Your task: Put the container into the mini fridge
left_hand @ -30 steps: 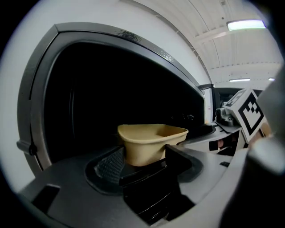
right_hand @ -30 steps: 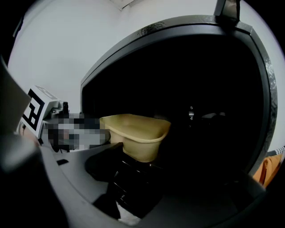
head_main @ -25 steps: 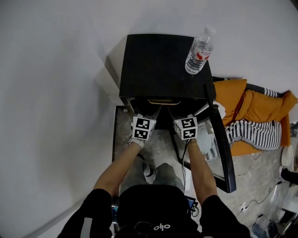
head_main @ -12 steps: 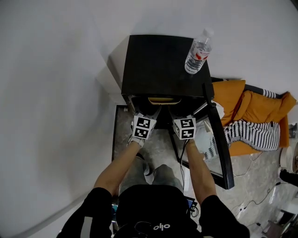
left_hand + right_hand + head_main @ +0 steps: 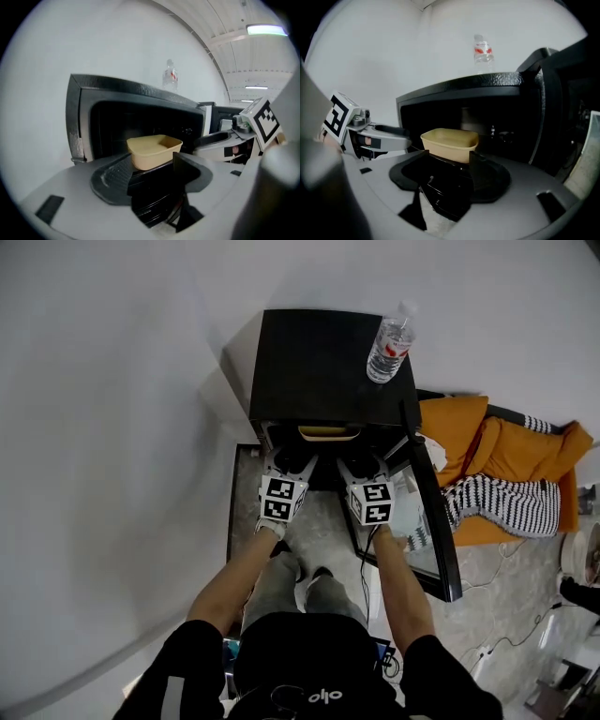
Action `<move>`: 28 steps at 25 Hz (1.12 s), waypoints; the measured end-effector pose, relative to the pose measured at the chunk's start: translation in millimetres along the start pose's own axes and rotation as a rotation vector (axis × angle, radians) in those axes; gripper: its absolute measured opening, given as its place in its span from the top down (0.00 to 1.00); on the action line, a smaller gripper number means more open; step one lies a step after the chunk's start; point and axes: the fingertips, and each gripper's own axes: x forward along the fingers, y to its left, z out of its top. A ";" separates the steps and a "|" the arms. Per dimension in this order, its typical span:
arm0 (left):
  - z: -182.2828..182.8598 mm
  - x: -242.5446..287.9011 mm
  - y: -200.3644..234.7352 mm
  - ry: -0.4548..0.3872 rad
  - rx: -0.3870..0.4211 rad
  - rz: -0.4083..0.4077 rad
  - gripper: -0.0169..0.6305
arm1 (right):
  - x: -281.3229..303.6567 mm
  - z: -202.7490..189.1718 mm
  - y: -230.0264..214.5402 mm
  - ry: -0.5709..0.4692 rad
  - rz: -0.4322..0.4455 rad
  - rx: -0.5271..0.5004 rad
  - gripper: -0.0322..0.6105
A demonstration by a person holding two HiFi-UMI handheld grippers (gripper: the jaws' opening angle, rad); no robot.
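Bright, even indoor light fills the head view; the mini fridge throws a soft shadow to its left, and its inside is dim. Both gripper views bend strongly, with black corners and blurred near parts. A ceiling lamp glares in the left one.

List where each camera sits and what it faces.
Head view: on the head, looking steeply down at the mini fridge; both forearms show.
Left gripper view: on the left tool, facing the container; right tool shows.
Right gripper view: on the right tool, facing the container; left tool shows.
All share the bottle and container.
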 end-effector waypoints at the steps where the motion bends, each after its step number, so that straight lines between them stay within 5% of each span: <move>1: 4.6 -6.6 -3.8 -0.010 -0.003 -0.002 0.55 | -6.1 3.1 4.4 -0.008 0.008 0.001 0.52; 9: 44.6 -67.3 -47.6 -0.089 -0.021 -0.036 0.63 | -68.6 32.9 36.8 -0.078 0.041 0.011 0.73; 16: 79.9 -136.0 -84.4 -0.159 -0.045 -0.086 0.91 | -135.9 64.6 65.1 -0.129 0.088 0.001 0.94; 28: 108.4 -217.2 -119.7 -0.213 -0.020 -0.082 0.96 | -222.3 98.0 109.6 -0.184 0.173 -0.057 0.94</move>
